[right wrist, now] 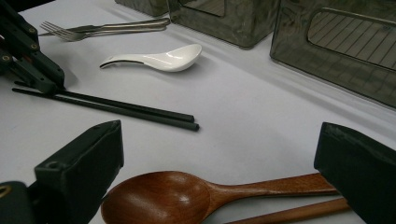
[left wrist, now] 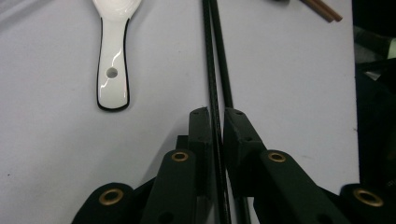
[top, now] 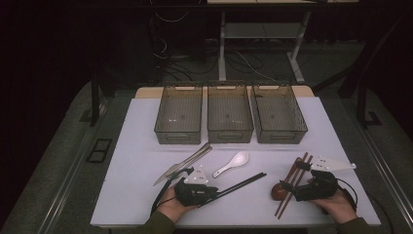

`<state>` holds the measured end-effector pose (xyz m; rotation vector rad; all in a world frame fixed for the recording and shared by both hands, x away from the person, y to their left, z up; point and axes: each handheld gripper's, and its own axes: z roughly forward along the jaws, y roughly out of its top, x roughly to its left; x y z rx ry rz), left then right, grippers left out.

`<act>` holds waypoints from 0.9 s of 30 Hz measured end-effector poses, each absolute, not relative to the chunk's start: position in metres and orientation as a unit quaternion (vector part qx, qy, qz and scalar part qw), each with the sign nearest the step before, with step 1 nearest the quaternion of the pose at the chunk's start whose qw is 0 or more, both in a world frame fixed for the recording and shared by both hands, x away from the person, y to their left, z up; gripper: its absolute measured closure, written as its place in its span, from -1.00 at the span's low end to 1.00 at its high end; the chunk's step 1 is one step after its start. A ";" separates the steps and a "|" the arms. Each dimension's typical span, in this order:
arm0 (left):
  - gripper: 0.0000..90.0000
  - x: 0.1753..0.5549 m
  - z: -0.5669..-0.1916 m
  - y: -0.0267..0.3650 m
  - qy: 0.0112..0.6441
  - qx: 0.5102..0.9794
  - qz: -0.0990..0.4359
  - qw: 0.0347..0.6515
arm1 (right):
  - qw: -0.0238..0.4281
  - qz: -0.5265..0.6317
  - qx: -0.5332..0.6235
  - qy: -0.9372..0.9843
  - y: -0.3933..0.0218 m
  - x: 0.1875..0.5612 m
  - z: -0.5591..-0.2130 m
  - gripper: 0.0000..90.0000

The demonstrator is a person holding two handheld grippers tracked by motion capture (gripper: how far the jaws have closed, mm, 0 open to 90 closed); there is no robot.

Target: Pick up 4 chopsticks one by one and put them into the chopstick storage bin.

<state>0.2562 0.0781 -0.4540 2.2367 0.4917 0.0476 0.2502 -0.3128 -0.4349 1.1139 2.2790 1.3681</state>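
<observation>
so around the work there are three smoky see-through plastic bins point(top: 228, 119) lined up at the far side of the white table point(top: 136, 161), plus a pair of shiny metal forks point(top: 182, 163) and a glossy white ceramic soup spoon point(left wrist: 113, 56) lying just beside the action. nothing really blocks the way. over on the right sit a rounded brown wooden spoon point(right wrist: 187, 196) and brown wooden chopsticks point(top: 292, 183), close together. the pair of thin black chopsticks point(left wrist: 215, 65) is long, straight and matte, lying flat on the table near its front edge, running diagonally toward the middle. the left gripper point(left wrist: 215, 122) is clamped on those black chopsticks near one end, pads pressing both sides. the right gripper point(right wrist: 215, 186) sits wide apart, jaws spread around the wooden spoon without touching it.
</observation>
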 end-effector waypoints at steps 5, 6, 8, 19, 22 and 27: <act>0.78 0.256 -0.454 0.078 0.196 0.890 0.026 0.412 | 0.129 0.470 0.383 0.784 -0.313 0.250 -0.435 -0.97; 0.79 0.256 -0.454 0.078 0.198 0.889 0.025 0.412 | 0.129 0.471 0.383 0.784 -0.313 0.250 -0.435 -0.97; 0.82 0.256 -0.454 0.078 0.199 0.889 0.029 0.412 | 0.130 0.470 0.382 0.785 -0.312 0.251 -0.435 -0.97; 0.90 0.257 -0.454 0.077 0.202 0.890 0.032 0.408 | 0.129 0.471 0.381 0.785 -0.312 0.250 -0.435 -0.97; 0.90 0.257 -0.453 0.077 0.205 0.890 0.033 0.407 | 0.128 0.471 0.382 0.785 -0.313 0.250 -0.435 -0.97; 0.90 0.260 -0.448 0.082 0.216 0.879 0.034 0.423 | 0.128 0.474 0.384 0.782 -0.314 0.250 -0.434 -0.97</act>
